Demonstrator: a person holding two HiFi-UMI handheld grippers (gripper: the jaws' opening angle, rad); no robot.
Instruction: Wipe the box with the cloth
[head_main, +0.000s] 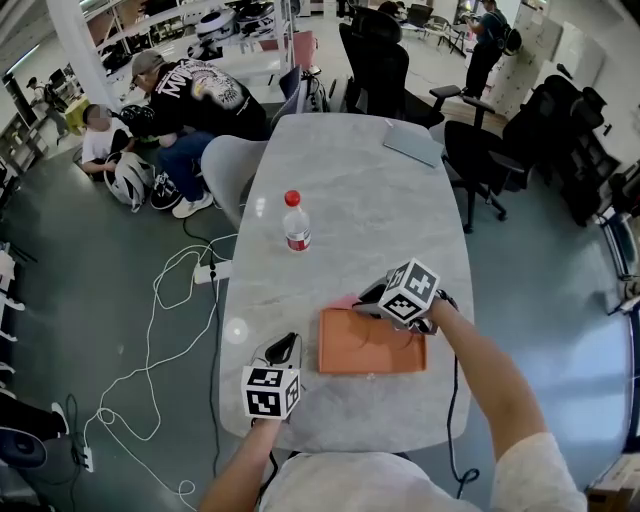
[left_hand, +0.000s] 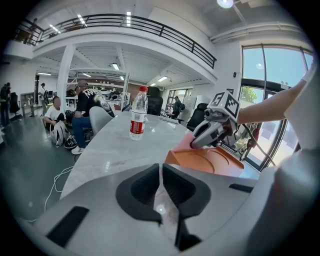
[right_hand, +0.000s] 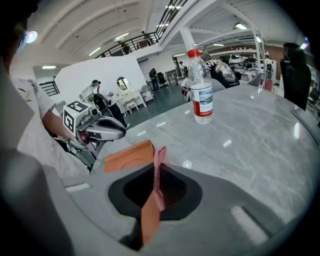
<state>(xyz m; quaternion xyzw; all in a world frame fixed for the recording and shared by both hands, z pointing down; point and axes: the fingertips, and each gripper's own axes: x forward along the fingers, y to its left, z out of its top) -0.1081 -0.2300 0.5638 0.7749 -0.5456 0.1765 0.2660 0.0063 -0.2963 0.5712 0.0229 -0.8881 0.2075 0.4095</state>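
Cloth (right_hand: 159, 167) pinched between right fingers (right_hand: 181, 192), box (right_hand: 127, 156) beneath

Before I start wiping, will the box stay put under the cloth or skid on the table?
Probably skids: the box looks shallow and light, on a glossy table. Nothing steadies it; the left gripper is shut, apart from it. The right gripper holds the cloth near one corner, so a push there may spin it.

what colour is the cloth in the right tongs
Pink. The cloth shows best in the right gripper view, pinched in the right tongs.
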